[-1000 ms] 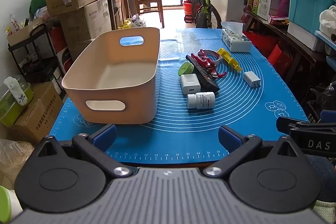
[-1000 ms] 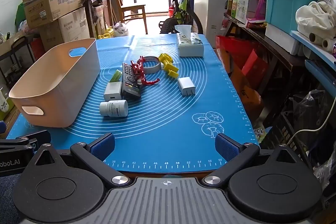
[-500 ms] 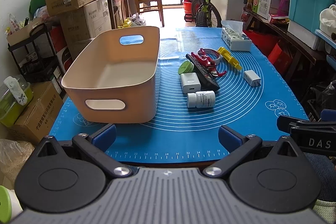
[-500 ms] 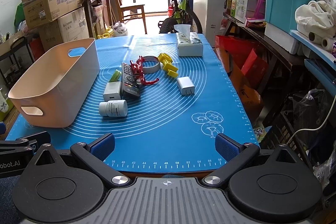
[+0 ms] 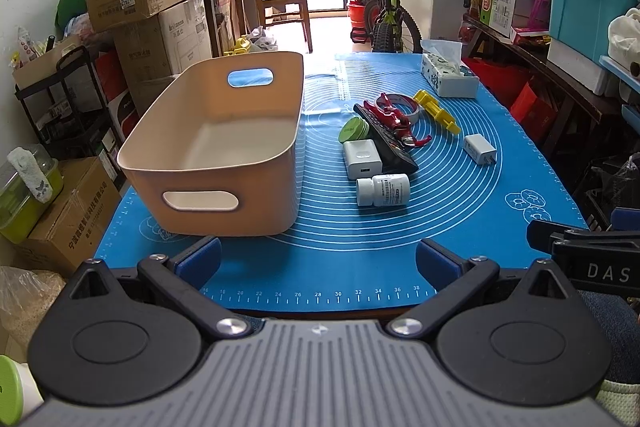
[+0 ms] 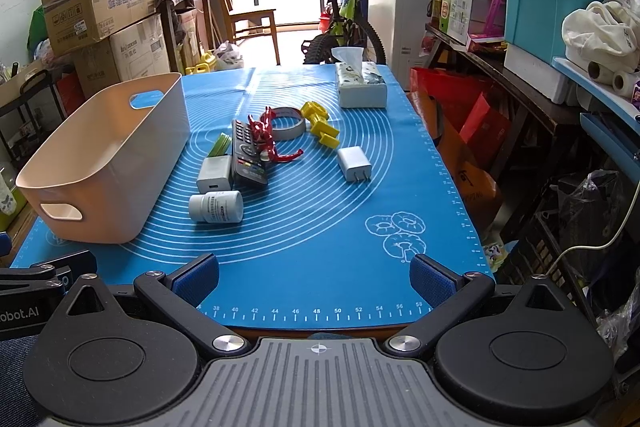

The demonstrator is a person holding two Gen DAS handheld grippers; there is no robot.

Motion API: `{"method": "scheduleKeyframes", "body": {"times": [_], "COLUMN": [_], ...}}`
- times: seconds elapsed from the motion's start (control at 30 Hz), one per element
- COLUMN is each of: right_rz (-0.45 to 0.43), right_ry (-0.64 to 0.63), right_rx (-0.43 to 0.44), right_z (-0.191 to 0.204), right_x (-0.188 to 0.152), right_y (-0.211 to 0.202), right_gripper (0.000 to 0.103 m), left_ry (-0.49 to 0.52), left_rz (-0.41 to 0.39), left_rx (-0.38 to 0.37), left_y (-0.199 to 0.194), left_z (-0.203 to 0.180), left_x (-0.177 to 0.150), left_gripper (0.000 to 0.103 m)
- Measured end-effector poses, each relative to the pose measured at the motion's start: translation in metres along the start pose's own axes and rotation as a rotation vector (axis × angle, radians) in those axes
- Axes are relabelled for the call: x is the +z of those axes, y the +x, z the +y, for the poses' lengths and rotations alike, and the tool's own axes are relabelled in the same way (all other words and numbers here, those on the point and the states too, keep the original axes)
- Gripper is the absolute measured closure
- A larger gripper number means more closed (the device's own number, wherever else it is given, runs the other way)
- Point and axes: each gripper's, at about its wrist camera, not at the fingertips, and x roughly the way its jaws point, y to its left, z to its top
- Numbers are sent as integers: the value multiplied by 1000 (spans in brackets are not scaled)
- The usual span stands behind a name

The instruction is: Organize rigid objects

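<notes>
The left gripper (image 5: 318, 257) and the right gripper (image 6: 314, 273) both hold their blue-padded fingers wide apart with nothing between them, at the near edge of the blue mat (image 6: 320, 227) on the worktop. Ahead of the left fingers stands a peach plastic bin (image 5: 224, 131) with handle slots. Ahead, between both pairs of fingers, lie a white pill bottle (image 6: 216, 207) on its side, a white charger (image 6: 215, 174), a black remote control (image 6: 247, 155) under a red clip (image 6: 267, 142), and farther right another white charger (image 6: 354, 163).

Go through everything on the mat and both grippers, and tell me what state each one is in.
Left gripper: open, empty.
Right gripper: open, empty.
Bin: upright, empty.
Pill bottle: lying on its side, capped.
Remote: face up, red clip on it.
Tissue box: tissue sticking out.
</notes>
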Motion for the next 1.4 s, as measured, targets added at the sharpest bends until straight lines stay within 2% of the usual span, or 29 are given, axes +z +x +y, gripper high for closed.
{"method": "scheduleKeyframes", "body": {"times": [1.4], "right_rz": [-19], "right_ry": [-8], "right_rx": [6], "right_z": [4], "right_x": [4], "right_y": [-5], "right_gripper": [3], "left_ry": [0], "left_rz": [-4], "left_rx": [24], "left_y": [-7], "left_z": [11], "left_x": [6], "left_gripper": [1]}}
